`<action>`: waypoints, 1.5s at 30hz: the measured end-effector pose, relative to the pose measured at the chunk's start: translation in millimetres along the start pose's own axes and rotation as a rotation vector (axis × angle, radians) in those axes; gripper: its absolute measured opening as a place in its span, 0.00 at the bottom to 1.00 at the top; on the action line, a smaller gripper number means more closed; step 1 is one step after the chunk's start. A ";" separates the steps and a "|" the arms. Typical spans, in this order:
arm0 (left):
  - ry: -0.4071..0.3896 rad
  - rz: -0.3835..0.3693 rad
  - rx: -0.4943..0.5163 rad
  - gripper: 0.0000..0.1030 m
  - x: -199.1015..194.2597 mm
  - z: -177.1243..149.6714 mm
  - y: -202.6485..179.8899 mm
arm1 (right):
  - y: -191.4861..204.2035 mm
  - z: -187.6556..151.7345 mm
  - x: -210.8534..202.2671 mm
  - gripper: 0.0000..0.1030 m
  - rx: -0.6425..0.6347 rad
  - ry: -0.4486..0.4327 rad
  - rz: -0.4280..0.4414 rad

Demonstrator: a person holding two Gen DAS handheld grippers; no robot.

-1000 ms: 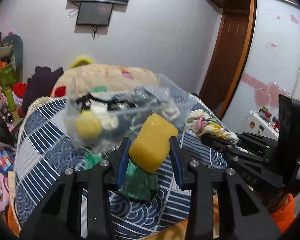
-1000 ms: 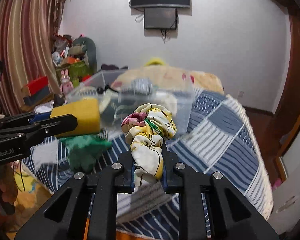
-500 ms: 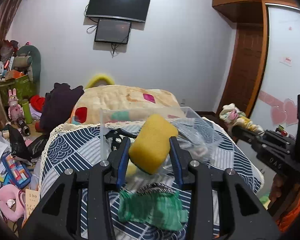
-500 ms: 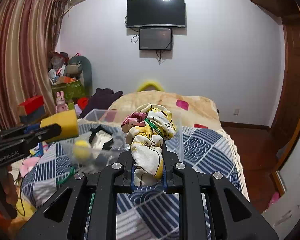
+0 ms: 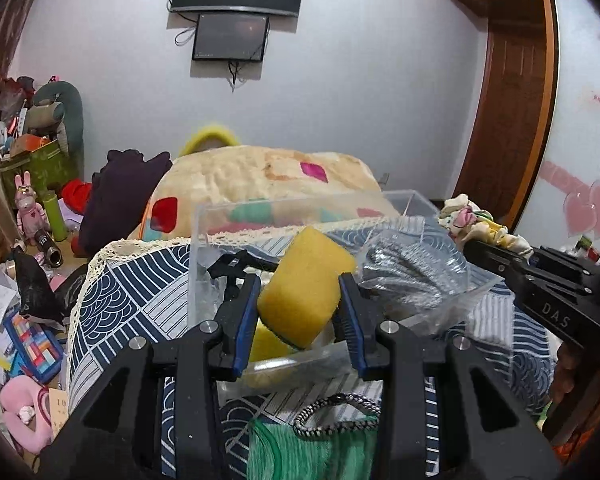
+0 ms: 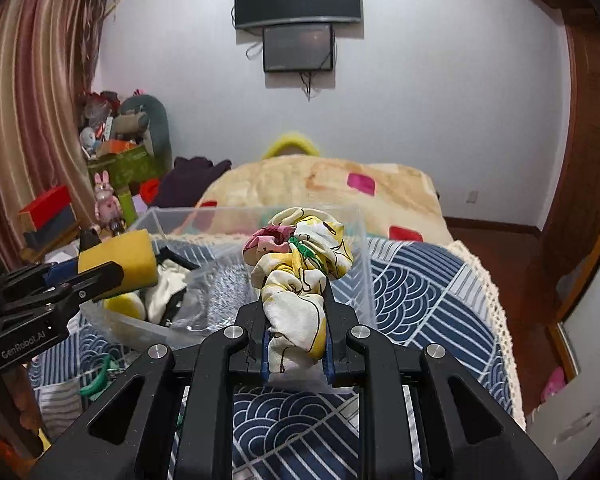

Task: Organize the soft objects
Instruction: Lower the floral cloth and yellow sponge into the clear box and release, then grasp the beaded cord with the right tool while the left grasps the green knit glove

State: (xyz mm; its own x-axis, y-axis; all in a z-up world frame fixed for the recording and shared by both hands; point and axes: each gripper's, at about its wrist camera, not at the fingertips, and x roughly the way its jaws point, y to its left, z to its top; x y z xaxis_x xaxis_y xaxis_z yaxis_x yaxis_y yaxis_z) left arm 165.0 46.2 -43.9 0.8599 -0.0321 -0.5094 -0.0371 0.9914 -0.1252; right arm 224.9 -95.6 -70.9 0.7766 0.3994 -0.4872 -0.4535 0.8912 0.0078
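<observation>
The left hand-held gripper [image 5: 298,300] is closed on a yellow rectangular foam sponge [image 5: 305,289], squeezing it between the blue pads. The right hand-held gripper [image 6: 296,312] is clamped on a bunched yellow floral cloth [image 6: 300,264]. Over the last 1 second both have risen from low over the blue wave-patterned bedspread [image 6: 416,280] and come in toward the clear plastic storage box [image 6: 362,248]. The sponge now hangs over the box's near-left corner, while the cloth is held at its near wall; whether it has crossed the rim is unclear. A grey knitted item in a plastic bag [image 5: 408,276] and a yellow ball [image 6: 126,305] already lie inside. A green knitted cloth [image 5: 312,448] lies outside on the bed. Likely, 2 releases come next.
</observation>
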 end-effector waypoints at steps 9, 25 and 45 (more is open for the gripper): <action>0.066 -0.007 0.029 0.38 29.7 -3.9 -0.7 | 9.4 -1.2 28.1 0.17 -0.033 0.078 0.006; 0.051 -0.044 0.005 0.53 -0.4 -5.2 -2.4 | 7.1 -5.0 -2.7 0.47 -0.060 0.034 0.013; -0.102 -0.016 0.036 0.98 -90.9 -14.6 9.1 | 38.6 -8.9 -55.7 0.73 -0.093 -0.122 0.103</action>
State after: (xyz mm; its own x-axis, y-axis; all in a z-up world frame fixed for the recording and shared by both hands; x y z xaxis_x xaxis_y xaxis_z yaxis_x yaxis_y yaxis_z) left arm 79.0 56.3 -11.2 0.9075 -0.0367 -0.4184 -0.0063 0.9949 -0.1008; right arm 160.3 -85.4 -51.2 0.7686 0.5159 -0.3782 -0.5676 0.8227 -0.0313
